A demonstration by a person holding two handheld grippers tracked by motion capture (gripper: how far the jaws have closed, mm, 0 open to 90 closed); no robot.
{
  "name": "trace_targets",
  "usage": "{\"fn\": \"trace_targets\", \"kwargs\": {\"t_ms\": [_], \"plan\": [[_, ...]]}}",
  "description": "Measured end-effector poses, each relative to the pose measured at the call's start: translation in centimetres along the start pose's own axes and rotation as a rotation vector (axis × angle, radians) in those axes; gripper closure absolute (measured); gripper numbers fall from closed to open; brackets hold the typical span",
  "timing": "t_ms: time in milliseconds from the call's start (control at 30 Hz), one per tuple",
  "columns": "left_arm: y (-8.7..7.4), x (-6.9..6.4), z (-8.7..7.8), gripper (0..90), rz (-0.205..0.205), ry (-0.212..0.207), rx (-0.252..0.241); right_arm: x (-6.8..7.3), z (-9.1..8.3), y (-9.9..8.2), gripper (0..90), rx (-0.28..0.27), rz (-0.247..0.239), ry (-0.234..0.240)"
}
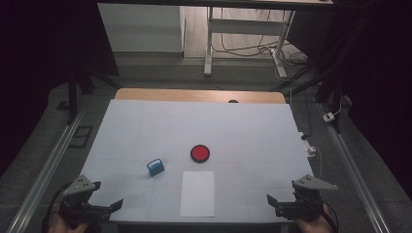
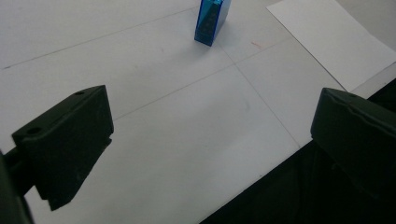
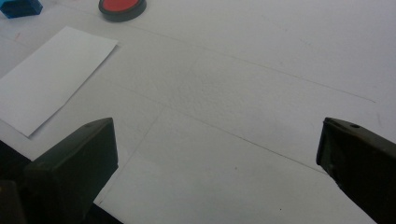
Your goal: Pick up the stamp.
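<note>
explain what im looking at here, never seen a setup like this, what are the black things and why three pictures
A person sits at a white table with a two-jaw tool in each hand. The high view looks down from above: the left hand-held gripper is at bottom left, the right hand-held gripper at bottom right. The other two pictures come from cameras riding on each gripper; the black blocks at their edges are its own jaws. On the table lie a small blue box, a round red pad in a black case and a white sheet of paper. Both grippers are open and hold nothing.
</note>
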State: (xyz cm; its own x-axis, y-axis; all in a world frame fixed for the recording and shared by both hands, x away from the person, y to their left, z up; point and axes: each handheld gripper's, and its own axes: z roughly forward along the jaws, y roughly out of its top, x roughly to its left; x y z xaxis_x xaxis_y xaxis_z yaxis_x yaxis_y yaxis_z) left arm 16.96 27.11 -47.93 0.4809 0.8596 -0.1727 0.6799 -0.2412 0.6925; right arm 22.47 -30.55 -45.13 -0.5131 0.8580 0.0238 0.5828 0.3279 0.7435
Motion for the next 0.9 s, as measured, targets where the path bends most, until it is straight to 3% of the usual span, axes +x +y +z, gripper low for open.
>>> {"fn": "trace_targets", "kwargs": {"t_ms": [433, 533, 900], "plan": [[0.1, -0.2, 0.1, 0.1, 0.019, -0.009, 0.028, 0.1, 0.1, 0.0, 0.0, 0.007, -0.016, 0.006], [0.3, -0.2, -0.1, 0.1, 0.011, -0.029, 0.024, 0.1, 0.1, 0.0, 0.0, 0.011, -0.02, 0.008], [1.3, -0.9, 0.4, 0.0, 0.079, -0.055, 0.019, 0.2, 0.0, -0.1, 0.0, 0.01, -0.02, 0.008]]}}
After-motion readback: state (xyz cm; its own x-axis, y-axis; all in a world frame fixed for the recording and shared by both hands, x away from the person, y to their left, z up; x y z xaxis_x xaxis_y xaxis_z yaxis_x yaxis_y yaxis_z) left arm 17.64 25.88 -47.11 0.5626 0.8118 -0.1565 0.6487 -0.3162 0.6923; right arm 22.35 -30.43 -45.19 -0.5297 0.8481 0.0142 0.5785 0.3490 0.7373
